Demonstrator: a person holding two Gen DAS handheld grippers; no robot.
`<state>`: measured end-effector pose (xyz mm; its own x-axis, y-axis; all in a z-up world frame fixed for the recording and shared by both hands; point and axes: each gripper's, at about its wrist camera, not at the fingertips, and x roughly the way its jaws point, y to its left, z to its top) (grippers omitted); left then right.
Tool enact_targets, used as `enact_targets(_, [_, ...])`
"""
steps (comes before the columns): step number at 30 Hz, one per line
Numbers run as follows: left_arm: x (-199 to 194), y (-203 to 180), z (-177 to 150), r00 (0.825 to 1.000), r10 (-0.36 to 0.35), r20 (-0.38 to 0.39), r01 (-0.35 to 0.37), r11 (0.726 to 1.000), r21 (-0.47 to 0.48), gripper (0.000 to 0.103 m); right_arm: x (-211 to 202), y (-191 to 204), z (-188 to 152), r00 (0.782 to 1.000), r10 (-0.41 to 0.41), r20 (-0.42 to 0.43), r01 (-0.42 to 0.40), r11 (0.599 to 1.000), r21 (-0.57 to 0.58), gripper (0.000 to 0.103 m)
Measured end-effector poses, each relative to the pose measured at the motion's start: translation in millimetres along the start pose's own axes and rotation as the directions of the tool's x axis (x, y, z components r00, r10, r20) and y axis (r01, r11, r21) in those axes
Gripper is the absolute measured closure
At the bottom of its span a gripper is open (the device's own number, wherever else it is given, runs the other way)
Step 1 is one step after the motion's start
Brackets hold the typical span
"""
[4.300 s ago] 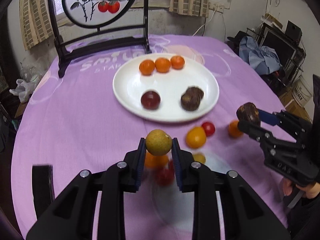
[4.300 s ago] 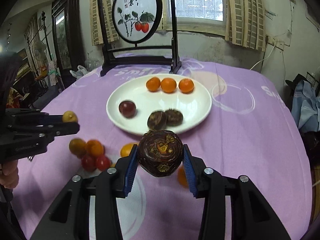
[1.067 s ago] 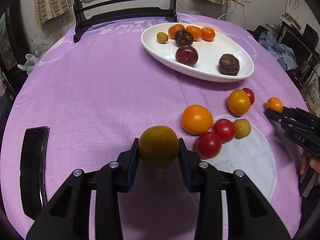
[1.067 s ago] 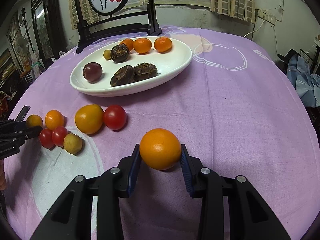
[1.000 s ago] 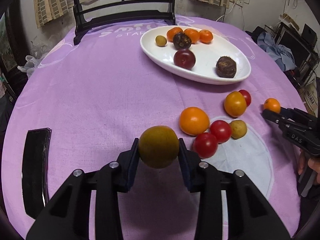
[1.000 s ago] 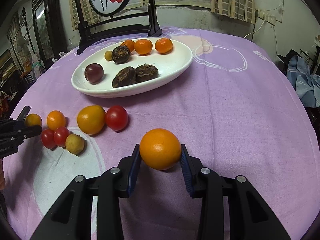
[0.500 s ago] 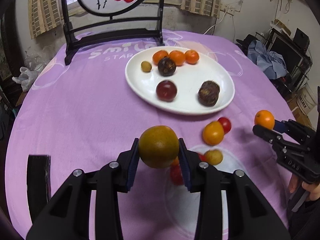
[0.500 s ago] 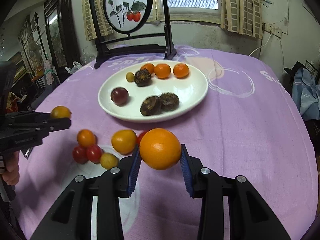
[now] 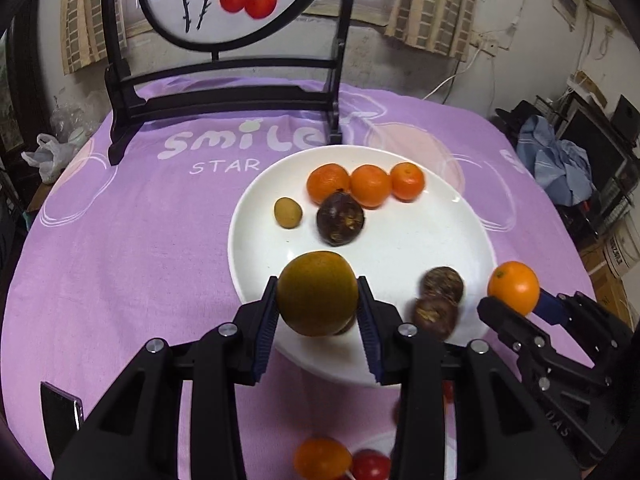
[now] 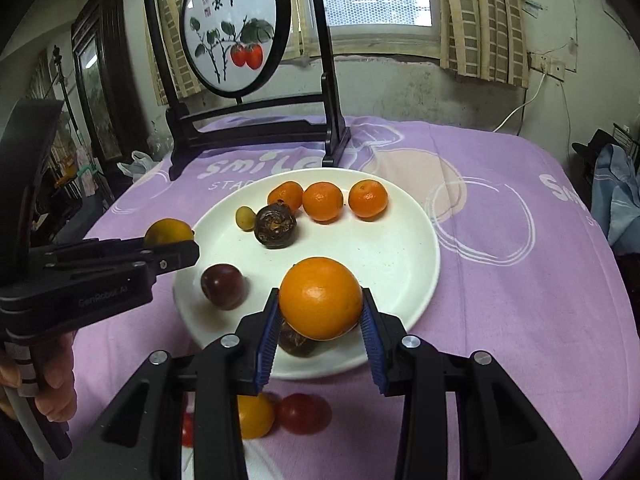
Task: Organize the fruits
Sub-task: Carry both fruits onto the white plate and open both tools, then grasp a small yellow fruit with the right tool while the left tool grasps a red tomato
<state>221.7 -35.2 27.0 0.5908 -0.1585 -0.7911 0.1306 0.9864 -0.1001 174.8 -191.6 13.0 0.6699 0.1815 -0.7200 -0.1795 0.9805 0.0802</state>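
My left gripper (image 9: 318,298) is shut on a yellow-green round fruit (image 9: 317,293) and holds it above the near left rim of the white plate (image 9: 460,220). My right gripper (image 10: 320,300) is shut on an orange (image 10: 321,298) above the plate's near part (image 10: 400,248). The plate holds three tangerines (image 9: 370,184), a small green fruit (image 9: 287,212), a dark passion fruit (image 9: 340,218), two brown fruits (image 9: 438,300) and a dark red plum (image 10: 222,286). The right gripper with its orange (image 9: 514,288) shows in the left wrist view, and the left gripper (image 10: 168,246) in the right wrist view.
A black stand with a round painted screen (image 9: 224,92) stands behind the plate. Loose fruits lie on the purple cloth in front of the plate: a yellow-orange one (image 10: 254,416) and red tomatoes (image 10: 304,414). A black phone (image 9: 60,408) lies at the near left.
Both grippers have moved forward with their fruits, from above the loose fruits to over the plate's near part. Both stay shut.
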Motion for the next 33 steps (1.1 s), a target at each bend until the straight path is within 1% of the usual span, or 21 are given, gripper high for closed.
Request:
enact_targets(3, [19, 3, 4, 0.999, 0.033, -0.021, -0.033, 0.999, 0.007, 0.066, 16, 1, 2, 1.000, -0.005, -0.024, 0.005, 1.000, -0.004, 0.064])
enact_targets(6, [32, 6, 6, 0.998, 0.031, -0.049, -0.032, 0.999, -0.003, 0.066, 29, 3, 5, 0.999, -0.009, -0.044, 0.009, 1.000, -0.006, 0.064])
enact_targets(8, [35, 7, 7, 0.999, 0.025, -0.043, -0.026, 1.000, -0.016, 0.065, 36, 2, 8, 0.999, -0.015, -0.045, 0.016, 1.000, 0.014, 0.063])
enact_targets(9, [36, 7, 8, 0.999, 0.024, -0.044, -0.025, 1.000, -0.018, 0.053, 38, 1, 9, 0.999, -0.017, -0.043, 0.018, 1.000, 0.022, 0.056])
enact_targets(10, [35, 7, 9, 0.999, 0.018, -0.045, -0.019, 0.999, -0.026, 0.038, 38, 1, 9, 0.999, -0.018, -0.036, 0.019, 0.999, 0.031, 0.045])
enact_targets(11, [32, 8, 10, 0.999, 0.008, -0.032, -0.009, 0.999, -0.040, 0.035, 37, 1, 9, 1.000, -0.018, -0.023, 0.019, 0.999, 0.040, 0.042])
enact_targets(12, [28, 8, 11, 1.000, 0.008, -0.017, -0.008, 0.999, -0.048, 0.033, 35, 1, 8, 1.000, -0.018, -0.015, 0.018, 0.999, 0.042, 0.041])
enact_targets(15, [12, 7, 11, 1.000, 0.013, 0.010, -0.012, 0.999, -0.037, 0.030, 27, 0, 3, 1.000, -0.022, -0.010, 0.023, 0.999, 0.037, 0.041])
enact_targets(17, [1, 6, 8, 0.999, 0.037, 0.029, -0.036, 0.999, -0.037, 0.026, 19, -4, -3, 1.000, -0.015, -0.018, 0.016, 0.999, 0.046, 0.041])
enact_targets(19, [-10, 7, 2, 0.998, 0.043, 0.044, -0.042, 0.998, -0.041, 0.020, 11, -9, -9, 1.000, -0.004, -0.020, 0.005, 0.998, 0.064, 0.041])
enact_targets(25, [-35, 8, -31, 0.999, 0.025, 0.033, -0.024, 0.999, -0.032, 0.018, -14, -17, -30, 0.999, -0.005, -0.032, 0.008, 0.995, 0.095, 0.037])
enact_targets(28, [-43, 10, -49, 0.999, 0.035, 0.034, -0.034, 0.999, -0.027, 0.018, -25, -15, -43, 0.999, 0.000, -0.035, 0.003, 0.996, 0.086, 0.037])
enact_targets(30, [-50, 14, -63, 0.999, 0.028, 0.043, -0.027, 0.999, -0.035, 0.018, -32, -10, -57, 0.998, 0.021, -0.052, -0.017, 0.996, 0.082, 0.037])
enact_targets(32, [-50, 19, -79, 0.998, 0.048, 0.030, -0.046, 0.998, -0.042, 0.018, -36, -1, -73, 0.996, 0.040, -0.080, -0.035, 0.998, 0.059, 0.037])
enact_targets(33, [-49, 21, -86, 0.998, 0.060, 0.022, -0.059, 0.997, -0.046, 0.018, -37, 4, -82, 0.995, 0.034, -0.091, -0.031, 0.999, 0.037, 0.037])
